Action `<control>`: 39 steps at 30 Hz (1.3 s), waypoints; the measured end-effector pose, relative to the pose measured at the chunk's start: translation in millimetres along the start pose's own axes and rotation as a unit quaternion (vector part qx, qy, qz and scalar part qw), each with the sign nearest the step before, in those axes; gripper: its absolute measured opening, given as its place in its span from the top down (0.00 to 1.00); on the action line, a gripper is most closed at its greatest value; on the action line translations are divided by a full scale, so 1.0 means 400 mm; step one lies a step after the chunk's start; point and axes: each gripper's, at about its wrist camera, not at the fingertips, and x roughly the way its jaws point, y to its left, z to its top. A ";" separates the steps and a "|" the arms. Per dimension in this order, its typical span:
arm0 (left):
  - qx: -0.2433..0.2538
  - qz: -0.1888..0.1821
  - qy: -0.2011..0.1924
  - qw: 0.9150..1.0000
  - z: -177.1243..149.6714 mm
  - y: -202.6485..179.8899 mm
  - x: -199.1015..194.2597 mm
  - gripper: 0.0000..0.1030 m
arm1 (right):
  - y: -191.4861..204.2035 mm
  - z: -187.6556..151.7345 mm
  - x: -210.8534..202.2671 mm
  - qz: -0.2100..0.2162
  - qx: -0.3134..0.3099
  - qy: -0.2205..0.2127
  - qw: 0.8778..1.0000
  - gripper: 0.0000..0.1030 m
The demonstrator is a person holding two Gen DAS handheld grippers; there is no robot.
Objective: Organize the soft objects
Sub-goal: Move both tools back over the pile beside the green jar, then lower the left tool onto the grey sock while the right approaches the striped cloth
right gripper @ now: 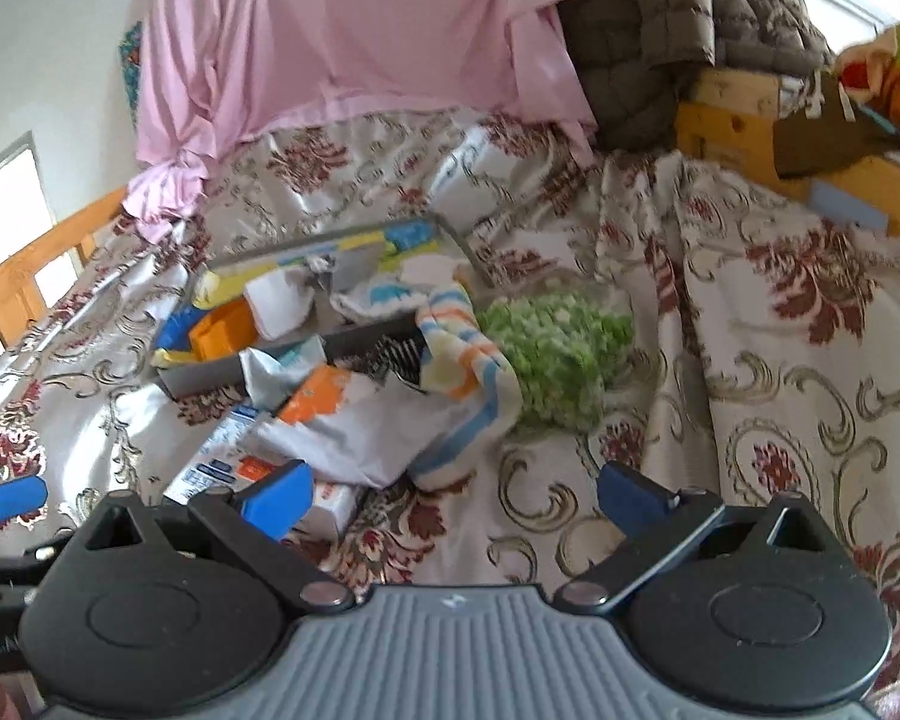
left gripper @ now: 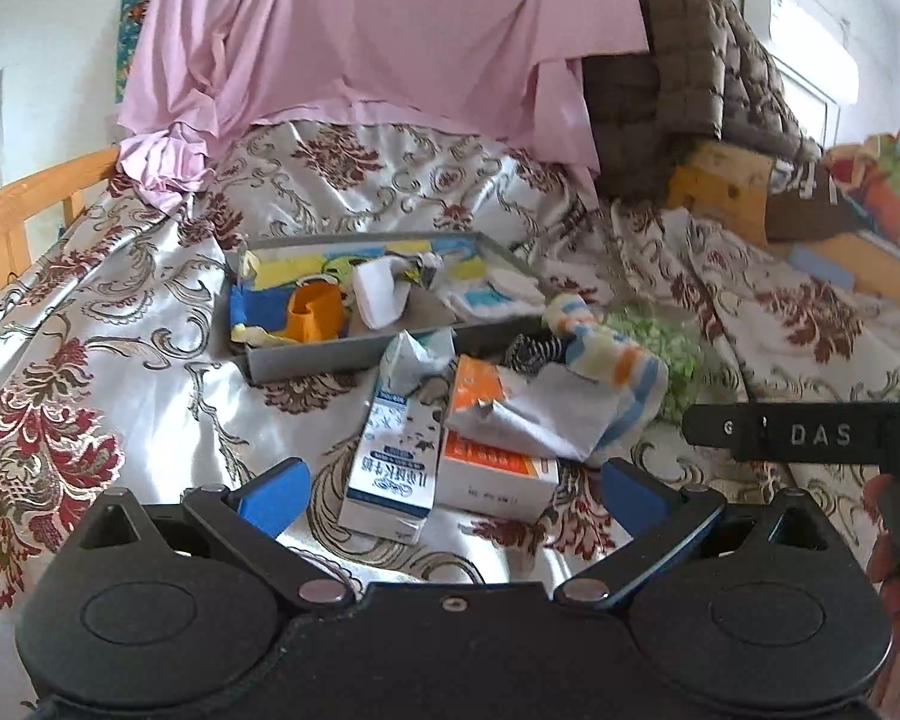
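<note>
A grey tray (left gripper: pixel 306 357) (right gripper: pixel 210 375) sits on the patterned bedspread and holds several soft items: orange (left gripper: pixel 315 312), blue, yellow and white cloths. In front of it lie a striped sock (left gripper: pixel 615 366) (right gripper: pixel 462 348), a white crumpled cloth (left gripper: pixel 546 414) (right gripper: pixel 360 426), a green fuzzy item (left gripper: pixel 666 348) (right gripper: pixel 558 348), a blue-white milk carton (left gripper: pixel 390 456) and an orange-white box (left gripper: pixel 498 468). My left gripper (left gripper: pixel 450 489) is open above the cartons. My right gripper (right gripper: pixel 453 492) is open just short of the sock and white cloth.
A pink sheet (left gripper: pixel 360 36) and a brown quilted blanket (left gripper: pixel 678 60) hang behind the tray. Wooden bed rail (left gripper: pixel 6 216) stands at the left. Wooden boxes with clutter (left gripper: pixel 810 210) sit at the right. The right gripper's body (left gripper: pixel 798 432) shows in the left wrist view.
</note>
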 end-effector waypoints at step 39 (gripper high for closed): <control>0.112 -0.062 -0.003 0.992 0.036 -0.065 0.271 0.01 | -0.142 0.157 0.318 0.108 0.105 0.120 0.981 0.00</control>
